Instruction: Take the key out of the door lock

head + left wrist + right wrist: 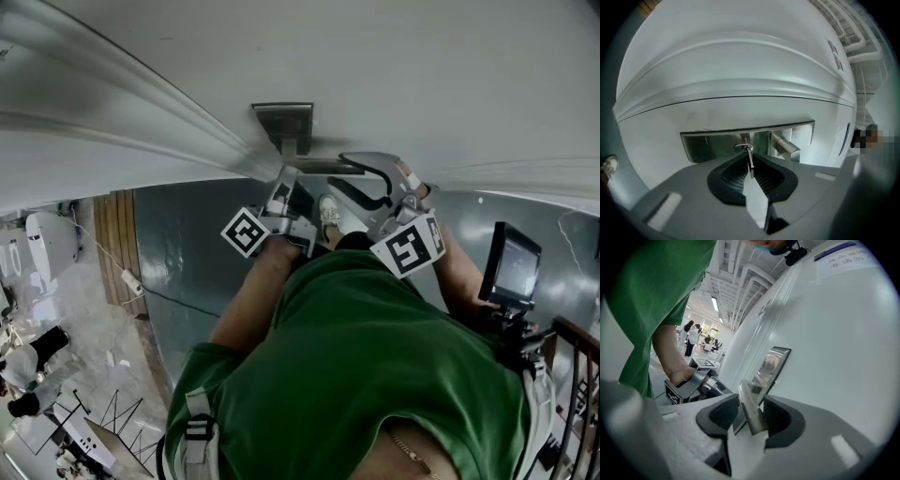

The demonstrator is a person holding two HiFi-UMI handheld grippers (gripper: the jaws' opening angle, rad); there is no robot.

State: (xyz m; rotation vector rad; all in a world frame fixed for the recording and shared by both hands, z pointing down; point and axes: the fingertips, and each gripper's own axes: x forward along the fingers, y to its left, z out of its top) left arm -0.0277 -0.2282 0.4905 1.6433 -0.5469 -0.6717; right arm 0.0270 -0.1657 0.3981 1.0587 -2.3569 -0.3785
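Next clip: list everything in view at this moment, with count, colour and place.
panelled white door: one, white, ahead of both grippers.
brushed-metal lock plate: one, silver, on the door.
small metal key: one, silver, in the plate's keyhole.
metal lever handle: one, silver, projecting from the plate.
black monitor: one, at the person's right.
bystanders: several, in the distant hall.
green shirt: one, on the person.
left gripper: grey, black pads, shut on the key.
right gripper: grey, black pads, shut on the lever handle.
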